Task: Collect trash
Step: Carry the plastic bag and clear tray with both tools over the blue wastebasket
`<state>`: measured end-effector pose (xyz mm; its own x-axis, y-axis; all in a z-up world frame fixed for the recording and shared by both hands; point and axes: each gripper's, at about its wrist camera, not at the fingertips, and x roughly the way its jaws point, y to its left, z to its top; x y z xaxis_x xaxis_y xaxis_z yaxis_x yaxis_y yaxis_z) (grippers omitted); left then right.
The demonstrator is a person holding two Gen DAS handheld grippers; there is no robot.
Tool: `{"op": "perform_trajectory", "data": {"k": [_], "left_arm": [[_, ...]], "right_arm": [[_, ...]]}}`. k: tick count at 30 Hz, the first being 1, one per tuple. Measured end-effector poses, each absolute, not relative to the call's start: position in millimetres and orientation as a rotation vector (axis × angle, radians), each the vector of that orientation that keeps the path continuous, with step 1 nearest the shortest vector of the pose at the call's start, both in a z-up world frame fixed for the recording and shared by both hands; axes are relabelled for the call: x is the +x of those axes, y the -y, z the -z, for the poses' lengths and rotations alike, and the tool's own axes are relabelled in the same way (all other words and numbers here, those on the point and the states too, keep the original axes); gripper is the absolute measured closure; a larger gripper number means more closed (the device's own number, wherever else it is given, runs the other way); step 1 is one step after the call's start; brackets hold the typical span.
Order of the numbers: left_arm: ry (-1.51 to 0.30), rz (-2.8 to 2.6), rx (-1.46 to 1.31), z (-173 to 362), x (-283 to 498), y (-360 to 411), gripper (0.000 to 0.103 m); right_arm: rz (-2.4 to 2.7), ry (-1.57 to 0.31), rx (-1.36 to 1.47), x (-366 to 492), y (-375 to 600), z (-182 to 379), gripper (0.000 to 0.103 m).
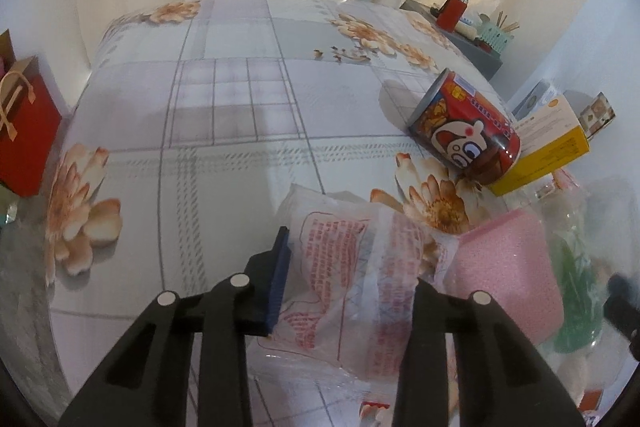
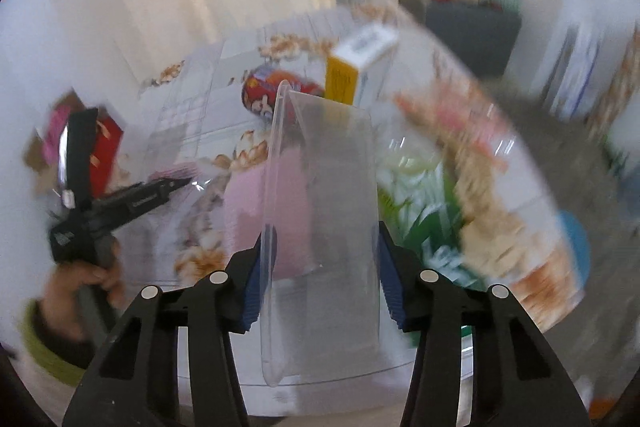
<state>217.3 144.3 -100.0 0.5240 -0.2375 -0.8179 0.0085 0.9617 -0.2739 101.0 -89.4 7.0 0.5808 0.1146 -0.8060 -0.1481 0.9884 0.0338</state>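
Observation:
On the flowered tablecloth [image 1: 224, 163] lies a crumpled clear plastic bag [image 1: 344, 267] with red print. My left gripper [image 1: 352, 267] has it between its jaws; the left blue pad [image 1: 280, 279] presses its edge and the right pad is hidden behind the film. In the blurred right wrist view my right gripper [image 2: 320, 267] is shut on a clear plastic container [image 2: 324, 211], both blue pads against its sides, held above the table. The left gripper [image 2: 176, 185] shows there at the left, a hand [image 2: 88, 279] on its handle.
A red printed can [image 1: 464, 131] lies on its side beside a yellow box [image 1: 552, 147]. A pink sponge [image 1: 508, 267] and green-printed clear packaging [image 1: 576, 287] lie to the right of the bag. A red gift bag [image 1: 24, 131] stands off the table's left edge. Curtains hang behind.

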Motion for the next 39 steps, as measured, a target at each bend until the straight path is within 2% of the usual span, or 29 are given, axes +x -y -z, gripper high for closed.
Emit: {"op": "perform_trajectory", "data": {"k": [5,8,14,20,24,30,34,39], "left_arm": [[-1.004,0.145,-0.262,99.1,206.0,-147.5,0.072],[-0.986,0.147,-0.278,93.7,198.6,-150.9,0.072],[-0.917,0.173,-0.309,65.8,177.8,-154.6,0.073],[-0.822,0.27,-0.304,12.6,152.4,-134.1,0.073],[-0.761,0.391,-0.289,-28.3,140.2,-96.0,0.073],[-0.741,0.655,-0.227,-70.1,138.0,11.8,0.073],[-0.787,0.798,-0.149,-74.2,144.4,108.5,0.073],[-0.908,0.903,-0.079,-53.9,158.6,223.9,0.073]], "right_arm": [[-0.08,-0.764,-0.338,80.4,70.4,-17.5,0.057],[-0.061,-0.707,-0.397,74.3,72.6,-21.6,0.057],[-0.115,-0.67,-0.261,65.5,103.1,-50.7,0.057],[-0.17,-0.65,-0.039,46.9,167.8,-84.1,0.057],[-0.138,-0.622,0.087,34.9,218.2,-97.5,0.057],[0.074,-0.571,0.2,2.2,327.7,-95.7,0.057],[0.198,-0.6,0.283,-13.8,396.9,-71.8,0.057],[0.285,-0.673,0.375,-20.0,460.5,-29.8,0.057]]}}
